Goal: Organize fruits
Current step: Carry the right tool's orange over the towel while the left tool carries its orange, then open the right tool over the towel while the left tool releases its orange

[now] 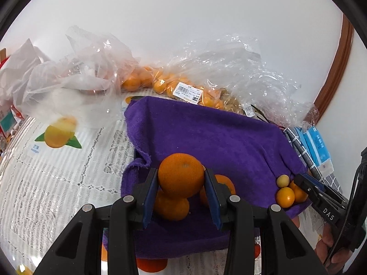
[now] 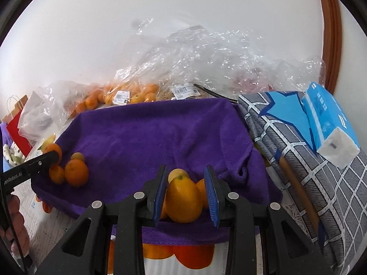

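Orange mandarin (image 1: 181, 175) clamped between left hand-held gripper (image 1: 181, 197) pads.

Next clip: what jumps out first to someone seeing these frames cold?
The purple towel fills the middle of both views. The left hand-held gripper clamps a big orange above it, while the right hand-held gripper straddles a small oval orange fruit near the towel's front edge.

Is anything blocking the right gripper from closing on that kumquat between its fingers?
Nothing visible. The kumquat already sits between the right gripper's open fingers; other small fruits crowd just behind it on the purple towel.
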The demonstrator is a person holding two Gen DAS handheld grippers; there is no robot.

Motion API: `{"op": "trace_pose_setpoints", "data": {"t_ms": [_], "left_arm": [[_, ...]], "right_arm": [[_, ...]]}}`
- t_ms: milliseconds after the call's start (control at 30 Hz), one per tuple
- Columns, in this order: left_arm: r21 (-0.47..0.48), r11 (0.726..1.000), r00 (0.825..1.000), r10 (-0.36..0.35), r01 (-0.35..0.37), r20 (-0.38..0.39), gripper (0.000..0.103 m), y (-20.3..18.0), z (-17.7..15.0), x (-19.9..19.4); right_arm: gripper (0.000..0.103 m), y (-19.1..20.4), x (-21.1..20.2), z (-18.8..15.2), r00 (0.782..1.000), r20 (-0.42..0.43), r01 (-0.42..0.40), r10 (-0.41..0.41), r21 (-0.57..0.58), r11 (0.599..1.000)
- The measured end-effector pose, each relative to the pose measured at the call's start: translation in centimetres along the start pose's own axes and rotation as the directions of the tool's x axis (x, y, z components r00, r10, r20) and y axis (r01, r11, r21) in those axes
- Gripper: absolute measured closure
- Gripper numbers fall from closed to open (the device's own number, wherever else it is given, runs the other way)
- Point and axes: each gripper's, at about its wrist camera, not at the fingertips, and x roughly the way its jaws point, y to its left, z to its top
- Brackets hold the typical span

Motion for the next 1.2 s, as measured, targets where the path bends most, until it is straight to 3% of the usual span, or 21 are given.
{"op": "trace_pose_setpoints", "data": {"t_ms": [200,333,567,700,1033,1200], "left_arm": [[0.016,1.000,1.000,-0.008,0.008,-0.017,0.065,-0.5,-0.4,0.5],[0.032,0.999,1.000,-0.003,0.004,-0.007,0.064,-0.9,-0.5,0.5],[0.030,0.999,0.999,-0.026,0.026,0.025,0.051,-0.8,-0.4,-0.2],[0.020,0.999,0.999,-0.027,0.027,0.039,0.048,-0.4,-0.2,-0.7],[0.007,1.000,0.998,0.000,0.000,0.061,0.046,0.5,-0.1,-3.1],[-0.022,0.998,0.998,-0.062,0.062,-0.002,0.046,1.5,-1.6,-4.9]], "right_arm": [[0.070,0.0,-0.2,-0.3,1.000,0.016,-0.008,0.008,0.002,1.000],[0.061,-0.2,-0.7,-0.5,1.000,0.024,-0.002,0.002,0.014,1.000],[0.054,-0.3,-2.5,-0.6,0.999,0.052,-0.002,0.000,0.029,1.000],[0.054,0.5,-3.8,-0.9,0.998,0.028,0.057,-0.058,0.033,0.998],[0.054,4.0,-6.0,-4.3,0.996,-0.045,-0.075,0.075,0.012,0.997],[0.054,5.9,-6.0,-5.4,0.992,-0.074,-0.107,0.105,-0.029,0.994]]}}
